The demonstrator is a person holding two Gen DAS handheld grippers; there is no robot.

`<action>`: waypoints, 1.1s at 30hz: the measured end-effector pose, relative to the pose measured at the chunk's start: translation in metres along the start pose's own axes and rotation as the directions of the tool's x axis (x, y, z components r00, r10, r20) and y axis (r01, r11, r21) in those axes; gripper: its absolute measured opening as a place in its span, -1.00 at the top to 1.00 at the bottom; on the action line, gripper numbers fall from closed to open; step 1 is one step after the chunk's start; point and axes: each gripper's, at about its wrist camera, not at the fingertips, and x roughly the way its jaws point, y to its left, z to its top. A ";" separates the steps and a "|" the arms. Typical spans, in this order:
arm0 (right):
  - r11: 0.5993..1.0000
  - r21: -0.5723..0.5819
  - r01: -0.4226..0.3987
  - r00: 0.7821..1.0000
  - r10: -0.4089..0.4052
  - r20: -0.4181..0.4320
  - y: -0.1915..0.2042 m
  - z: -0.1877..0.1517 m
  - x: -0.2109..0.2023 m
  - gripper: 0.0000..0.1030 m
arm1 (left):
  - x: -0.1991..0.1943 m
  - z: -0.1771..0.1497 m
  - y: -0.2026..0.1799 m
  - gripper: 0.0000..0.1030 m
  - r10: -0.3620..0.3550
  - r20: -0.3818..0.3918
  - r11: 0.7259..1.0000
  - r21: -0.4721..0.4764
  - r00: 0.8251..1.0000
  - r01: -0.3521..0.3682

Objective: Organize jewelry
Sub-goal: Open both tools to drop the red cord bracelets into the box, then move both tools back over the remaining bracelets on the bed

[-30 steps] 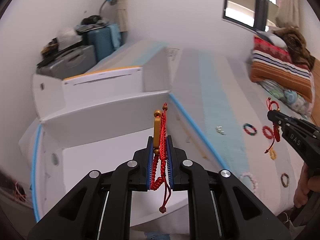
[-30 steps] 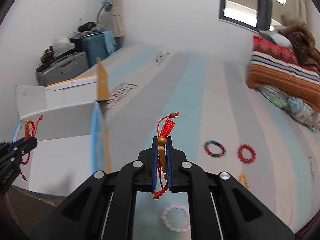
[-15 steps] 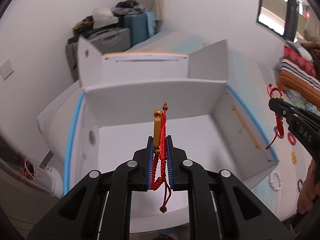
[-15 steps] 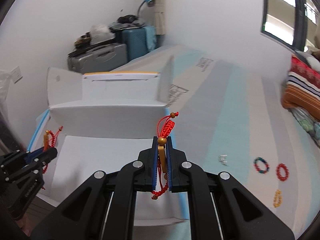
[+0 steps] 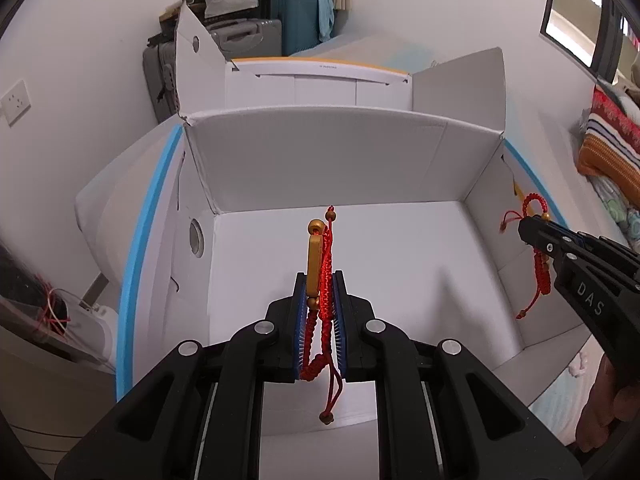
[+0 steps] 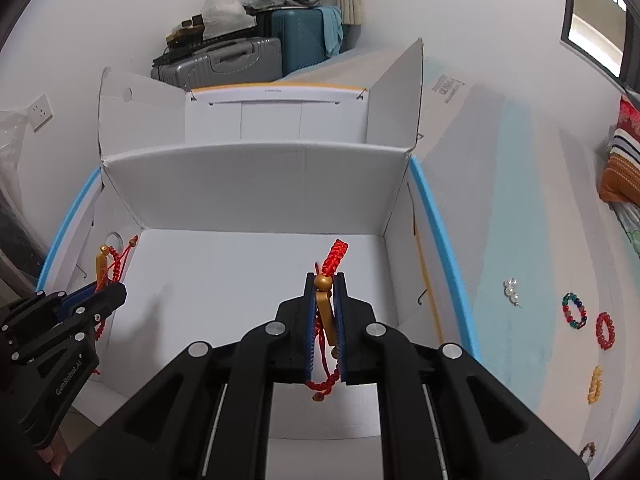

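Two handheld grippers hang over an open white cardboard box [image 6: 256, 280] on a bed. The left gripper [image 5: 320, 284] is clenched on a red cord bracelet with a gold charm [image 5: 318, 280]; the right gripper [image 6: 325, 292] is clenched on a matching red bracelet [image 6: 330, 308]. Both bracelets are held above the box's bare floor, loose ends dangling below the jaws.

The likely risk: on release a knotted cord could snag on the ridged blue pads and lift back out with the gripper. The two bracelets could also tangle if dropped close together.

To the right, on the striped mattress [image 6: 520, 240], more jewelry waits: pearl earrings [image 6: 511, 288], a multicoloured bead bracelet [image 6: 575, 312], a red bead bracelet [image 6: 605, 330] and a yellow one [image 6: 595, 384]. The box's upright flaps stand at the far side; suitcases [image 6: 240, 60] sit beyond. Nothing blocks the drop.
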 end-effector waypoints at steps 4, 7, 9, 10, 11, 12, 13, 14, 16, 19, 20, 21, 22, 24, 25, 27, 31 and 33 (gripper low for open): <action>1.000 0.003 -0.004 1.000 0.004 -0.009 0.000 -0.005 0.003 0.82 | 0.001 0.001 0.000 0.71 0.006 0.002 1.000 -0.008 1.000 -0.006; 1.000 0.008 -0.001 1.000 0.001 -0.007 0.000 -0.005 0.003 0.67 | 0.001 0.001 -0.001 0.37 0.041 0.000 0.999 -0.002 0.999 -0.041; 1.000 0.015 -0.002 1.000 0.002 0.002 -0.002 -0.005 0.001 0.42 | -0.002 0.001 0.000 0.16 0.045 0.011 0.999 -0.007 0.999 -0.045; 1.000 0.018 -0.002 1.000 0.001 0.005 -0.002 -0.004 0.000 0.34 | -0.004 0.001 0.000 0.08 0.039 0.015 0.999 -0.010 0.999 -0.039; 1.000 0.023 -0.004 1.000 0.003 0.012 -0.003 -0.004 -0.001 0.25 | -0.005 0.002 0.000 0.01 0.035 0.019 0.999 -0.014 0.999 -0.035; 1.000 0.027 -0.005 1.000 0.005 0.017 -0.003 -0.002 -0.001 0.21 | -0.009 0.002 0.001 -0.13 0.033 0.033 0.999 -0.019 0.999 -0.033; 1.000 0.030 -0.006 1.000 0.005 0.021 -0.004 -0.003 -0.004 0.17 | -0.011 0.003 0.001 -0.26 0.031 0.043 0.999 -0.025 0.999 -0.030; 0.999 0.032 -0.005 1.000 0.004 0.028 -0.005 -0.003 -0.007 0.03 | -0.013 0.004 0.001 -0.30 0.030 0.052 0.999 -0.031 0.998 -0.028; 0.999 0.036 -0.001 0.999 -0.001 0.051 -0.008 -0.002 -0.014 -0.12 | -0.017 0.005 0.000 -0.43 0.028 0.064 0.999 -0.036 0.998 -0.026; 0.999 0.044 0.022 0.996 -0.026 0.090 -0.016 0.000 -0.028 -0.40 | -0.023 0.007 -0.003 -0.53 0.028 0.080 0.999 -0.030 0.996 -0.025; 0.998 0.051 0.030 0.994 -0.035 0.101 -0.020 0.000 -0.032 -0.46 | -0.025 0.007 -0.005 -0.56 0.028 0.083 0.999 -0.027 0.996 -0.025; 0.998 0.058 0.039 0.993 -0.046 0.109 -0.024 0.000 -0.037 -0.52 | -0.027 0.007 -0.009 -0.63 0.026 0.089 0.999 -0.021 0.996 -0.024; 0.997 0.064 0.044 0.992 -0.051 0.115 -0.028 0.001 -0.040 -0.56 | -0.029 0.007 -0.011 -0.67 0.022 0.095 1.000 -0.016 0.995 -0.020; 0.995 0.078 0.055 0.990 -0.065 0.128 -0.038 0.000 -0.048 -0.64 | -0.034 0.008 -0.018 -0.74 0.010 0.104 1.000 -0.001 0.995 -0.010; 0.995 0.082 0.060 0.989 -0.071 0.128 -0.041 -0.001 -0.050 -0.65 | -0.035 0.008 -0.021 -0.79 0.005 0.107 1.000 0.004 0.994 -0.006; 0.993 0.092 0.070 0.988 -0.082 0.134 -0.051 -0.003 -0.056 -0.66 | -0.038 0.008 -0.028 -0.81 0.000 0.114 1.000 0.017 0.994 -0.001; 0.988 0.111 0.103 0.982 -0.118 0.147 -0.072 -0.010 -0.070 -0.75 | -0.045 0.007 -0.047 -0.89 -0.039 0.134 0.998 0.054 0.990 0.032; 0.986 0.118 0.120 0.978 -0.137 0.156 -0.084 -0.016 -0.078 -0.76 | -0.047 0.006 -0.059 -0.89 -0.056 0.140 0.996 0.080 0.989 0.045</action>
